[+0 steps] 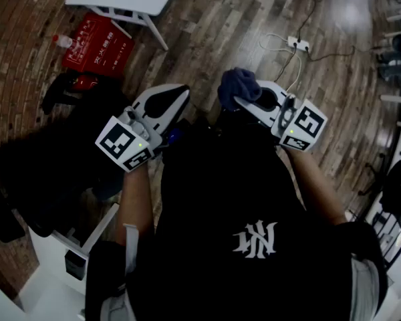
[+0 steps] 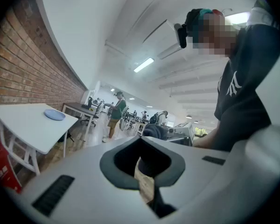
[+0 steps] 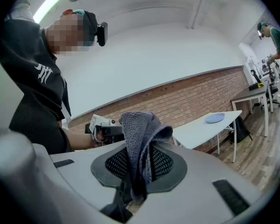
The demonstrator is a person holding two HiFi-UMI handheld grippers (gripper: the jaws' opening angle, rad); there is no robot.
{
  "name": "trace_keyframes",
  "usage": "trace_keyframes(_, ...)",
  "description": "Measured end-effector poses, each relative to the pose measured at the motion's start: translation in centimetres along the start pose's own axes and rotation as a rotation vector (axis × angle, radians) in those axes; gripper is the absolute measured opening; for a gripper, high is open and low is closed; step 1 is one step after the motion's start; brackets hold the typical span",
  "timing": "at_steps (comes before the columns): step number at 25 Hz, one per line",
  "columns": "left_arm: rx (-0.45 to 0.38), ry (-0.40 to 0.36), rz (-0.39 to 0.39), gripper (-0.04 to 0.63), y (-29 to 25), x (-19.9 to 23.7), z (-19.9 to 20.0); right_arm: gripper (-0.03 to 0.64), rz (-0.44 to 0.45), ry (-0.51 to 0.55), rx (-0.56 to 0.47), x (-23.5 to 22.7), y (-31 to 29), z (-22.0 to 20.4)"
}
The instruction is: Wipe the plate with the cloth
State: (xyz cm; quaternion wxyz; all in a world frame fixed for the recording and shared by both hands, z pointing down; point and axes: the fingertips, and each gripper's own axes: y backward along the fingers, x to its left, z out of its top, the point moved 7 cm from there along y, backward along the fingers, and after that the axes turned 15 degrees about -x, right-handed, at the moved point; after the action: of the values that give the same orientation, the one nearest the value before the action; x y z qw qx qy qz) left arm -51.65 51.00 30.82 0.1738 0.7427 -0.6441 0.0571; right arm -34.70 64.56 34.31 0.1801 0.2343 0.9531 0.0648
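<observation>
The plate [image 2: 54, 115] lies flat on the table [image 2: 28, 125] beside the brick wall [image 2: 18, 69], well apart from both grippers. Only the gripper views catch it, small and without detail. In the head view the table is cut off by the top edge and the plate falls outside the frame.

The left gripper [image 1: 177, 95] points level, its jaws pressed together with nothing between them. The person's dark shirt [image 1: 240, 199] hides the floor below both hands.

The right gripper [image 1: 246, 100] is clamped on the cloth [image 1: 235, 84] — just a dark bunch in the dim head view, its weave hard to make out. The right gripper view shows the cloth [image 3: 139, 143] standing upright between the jaws — long axis vertical, its folded top drooping to the right. Its lower end is hidden in the gap between the jaws.
</observation>
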Motion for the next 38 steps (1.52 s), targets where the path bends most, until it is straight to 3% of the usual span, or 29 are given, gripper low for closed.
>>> trace_keyframes(10,0.014,0.000,-0.038,0.002,-1.8,-0.5,-0.5,0.089,-0.032,0.026,-0.006,0.0,0.1,-0.4)
trace_keyframes(38,0.028,0.072,-0.061,0.002,0.0,1.5,-0.9,0.089,-0.076,0.046,-0.006,-0.8,-2.1,-0.6)
